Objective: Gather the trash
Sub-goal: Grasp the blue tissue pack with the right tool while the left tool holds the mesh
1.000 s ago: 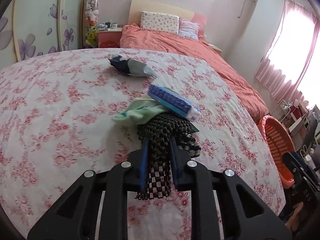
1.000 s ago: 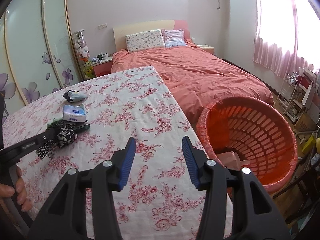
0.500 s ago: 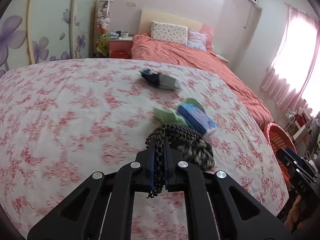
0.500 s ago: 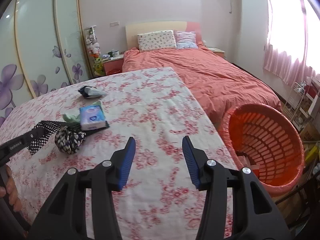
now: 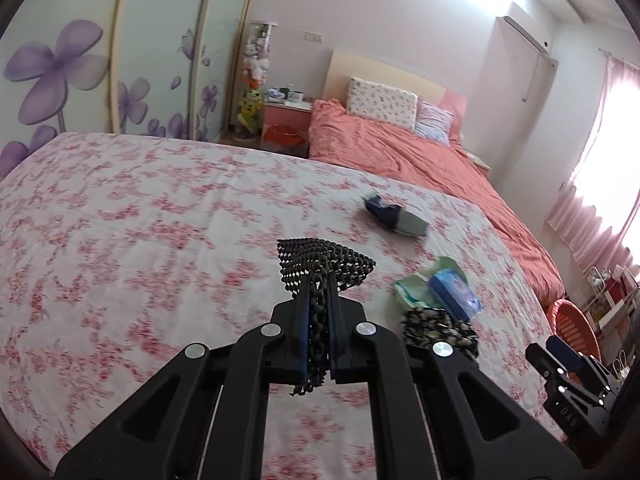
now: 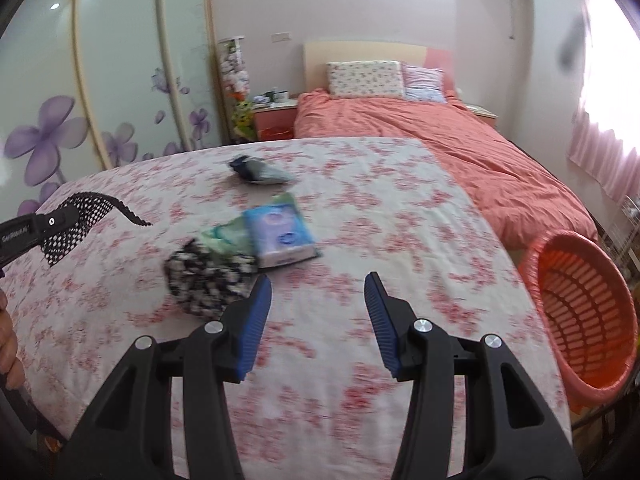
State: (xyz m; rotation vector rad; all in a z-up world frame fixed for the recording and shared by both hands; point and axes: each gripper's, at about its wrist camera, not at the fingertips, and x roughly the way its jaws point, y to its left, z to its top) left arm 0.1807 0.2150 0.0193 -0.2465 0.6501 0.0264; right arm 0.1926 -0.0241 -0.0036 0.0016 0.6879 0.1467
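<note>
My left gripper point(image 5: 318, 300) is shut on a black mesh cloth point(image 5: 326, 258) and holds it clear of the floral tablecloth point(image 5: 120, 220). In the right wrist view the same gripper point(image 6: 74, 212) sits at the far left with the mesh cloth point(image 6: 86, 208) fanning out of it. My right gripper point(image 6: 318, 286) stands open with nothing between its fingers, just in front of a black-and-white patterned bundle point(image 6: 204, 280). Behind the bundle lie a green packet point(image 6: 226, 234), a blue tissue pack point(image 6: 280, 236) and a dark blue and grey wrapper point(image 6: 256, 170).
An orange slatted basket point(image 6: 580, 308) stands on the floor off the table's right edge. Beyond the table is a bed with a coral duvet point(image 6: 460, 152), and a flower-printed wardrobe point(image 6: 100, 100) runs along the left. A hand point(image 6: 8, 344) shows at the left border.
The left gripper closed on the mesh cloth and pulled it up and left, away from the patterned bundle, which stayed on the table. The right gripper swung left from the basket toward the pile.
</note>
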